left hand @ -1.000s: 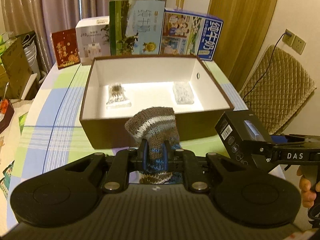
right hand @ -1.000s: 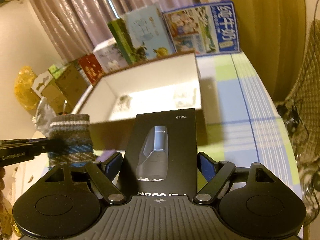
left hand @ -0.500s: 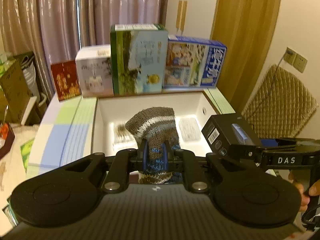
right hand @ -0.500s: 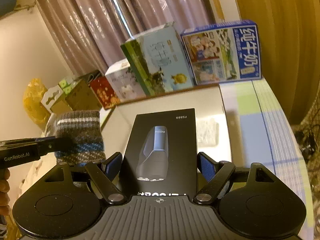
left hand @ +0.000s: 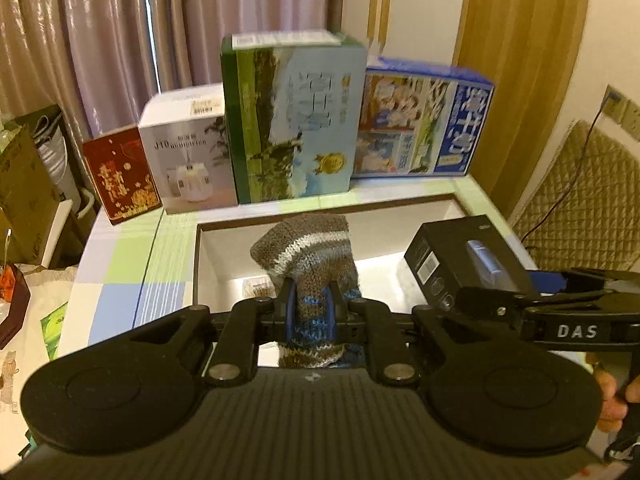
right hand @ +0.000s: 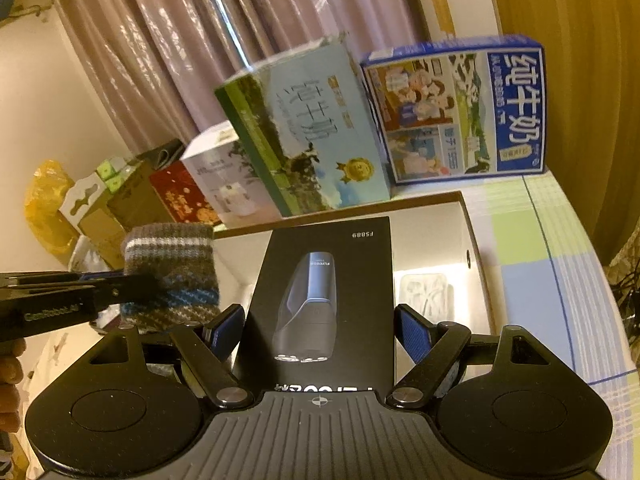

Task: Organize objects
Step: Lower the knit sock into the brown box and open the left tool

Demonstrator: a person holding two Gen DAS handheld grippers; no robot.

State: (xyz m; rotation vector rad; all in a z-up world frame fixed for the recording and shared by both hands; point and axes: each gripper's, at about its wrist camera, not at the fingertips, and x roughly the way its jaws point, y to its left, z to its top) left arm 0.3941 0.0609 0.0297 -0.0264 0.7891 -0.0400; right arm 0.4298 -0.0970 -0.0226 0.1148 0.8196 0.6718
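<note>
Left claw (left hand: 311, 300) clamped tight on a striped knitted sock (left hand: 310, 258), blue-padded fingers (left hand: 289, 306) pinching its lower half, cuff end standing up above them. Held over the near left part of an open brown box (left hand: 320, 210) with a white inside, a small clear packet (left hand: 258, 288) lying on the box floor just left of the sock. Right claw (right hand: 320, 330) spread wide around a black shaver box (right hand: 320, 300), pads (right hand: 412, 334) set against its two long sides, box lying flat and pointing forward over the right part of the same open box. Another clear packet (right hand: 426, 294) seen on the box floor just right of the shaver box. Behind, along the far edge of the checked worktop (right hand: 560, 280): red box (left hand: 120, 174), white box (left hand: 188, 160), green milk carton (left hand: 294, 120), blue milk carton (left hand: 420, 120), all upright. Sock and shaver box side by side, apart.
</note>
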